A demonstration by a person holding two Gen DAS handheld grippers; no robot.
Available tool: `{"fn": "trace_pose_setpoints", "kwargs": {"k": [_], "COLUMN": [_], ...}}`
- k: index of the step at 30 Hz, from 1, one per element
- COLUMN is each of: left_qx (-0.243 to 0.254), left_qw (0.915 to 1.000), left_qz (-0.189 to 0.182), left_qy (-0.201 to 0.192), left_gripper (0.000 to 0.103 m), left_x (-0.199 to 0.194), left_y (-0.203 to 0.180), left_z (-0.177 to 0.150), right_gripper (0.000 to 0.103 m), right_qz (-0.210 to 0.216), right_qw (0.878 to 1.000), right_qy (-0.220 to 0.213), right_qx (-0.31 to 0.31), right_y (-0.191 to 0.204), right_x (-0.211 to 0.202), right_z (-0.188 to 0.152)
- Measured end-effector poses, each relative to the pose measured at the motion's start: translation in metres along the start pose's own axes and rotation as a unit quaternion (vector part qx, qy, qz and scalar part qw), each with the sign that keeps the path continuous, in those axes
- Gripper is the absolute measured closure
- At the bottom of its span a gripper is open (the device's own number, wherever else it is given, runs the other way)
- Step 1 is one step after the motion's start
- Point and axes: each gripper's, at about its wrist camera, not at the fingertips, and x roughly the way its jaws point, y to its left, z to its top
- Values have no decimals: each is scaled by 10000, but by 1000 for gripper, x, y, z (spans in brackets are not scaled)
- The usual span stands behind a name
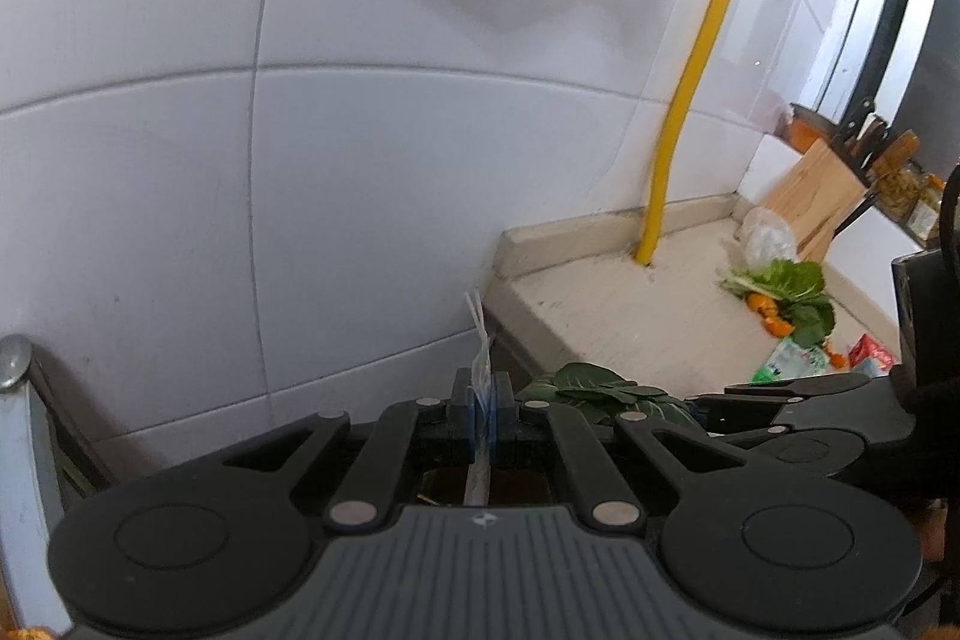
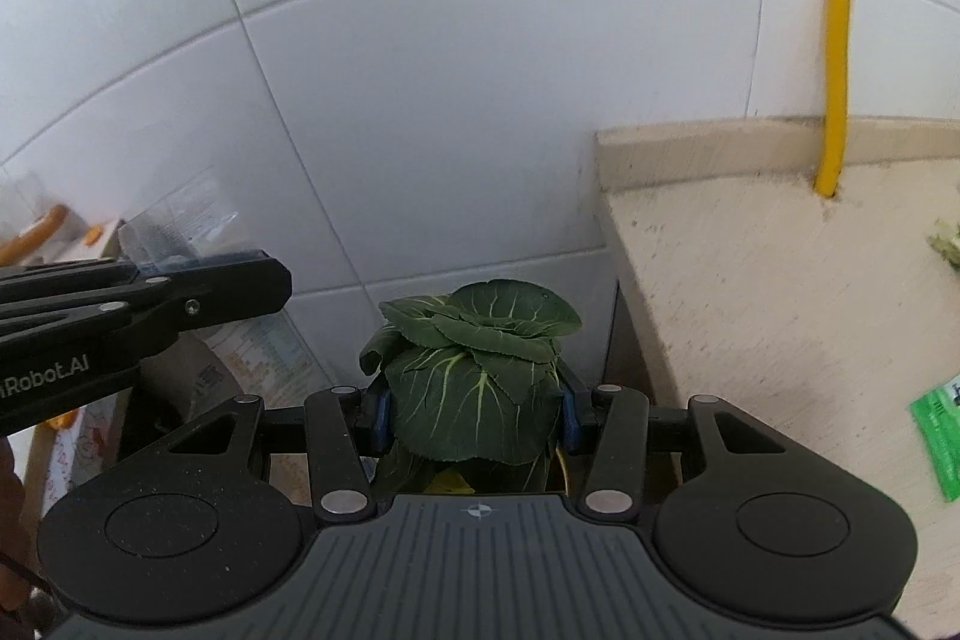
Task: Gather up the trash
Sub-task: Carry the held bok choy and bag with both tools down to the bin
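My left gripper (image 1: pixel 485 415) points down toward the gap beside the counter, its blue pads clenched on one thin clear plastic wrapper (image 1: pixel 480 340) that sticks up between them and hangs down below. My right gripper (image 2: pixel 474 415) tilts down more steeply just beside it, jaws half spread and grasping one bunch of dark green leaves (image 2: pixel 474 370); the pads press on both sides of the bunch and the top leaves fan out above them. From the right wrist view the left gripper comes in from the left, with the clear wrapper visible at its tip.

Past the jaws, to the right, lies the beige counter (image 1: pixel 600 304). On it I count one more leafy green (image 1: pixel 792 286) with orange peel pieces (image 1: pixel 771 316) touching it, one green packet (image 1: pixel 792 361), one red packet (image 1: pixel 873 352), and one crumpled clear bag (image 1: pixel 765 232). A yellow pipe (image 1: pixel 690 88) rises from the counter up the white tiled wall (image 1: pixel 360 130). Farthest off, a wooden board (image 1: pixel 816 190) leans there.
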Motion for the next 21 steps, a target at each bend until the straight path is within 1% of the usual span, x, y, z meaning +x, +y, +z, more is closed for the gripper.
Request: {"fn": "trace_pose_setpoints", "kwargs": {"k": [10, 21], "left_qx": [-115, -142], "left_qw": [9990, 9984], "left_qz": [153, 230], "left_qy": [412, 501], "left_gripper": [103, 102], "left_x": [30, 44], "left_y": [16, 20], "left_z": [-9, -6], "right_gripper": [46, 46], "right_qz": [-70, -39], "right_qw": [9993, 9986], "right_qy": [334, 513], "right_qx": [150, 141], "right_y": [-7, -8], "right_x": [31, 45], "right_z": [-4, -5]}}
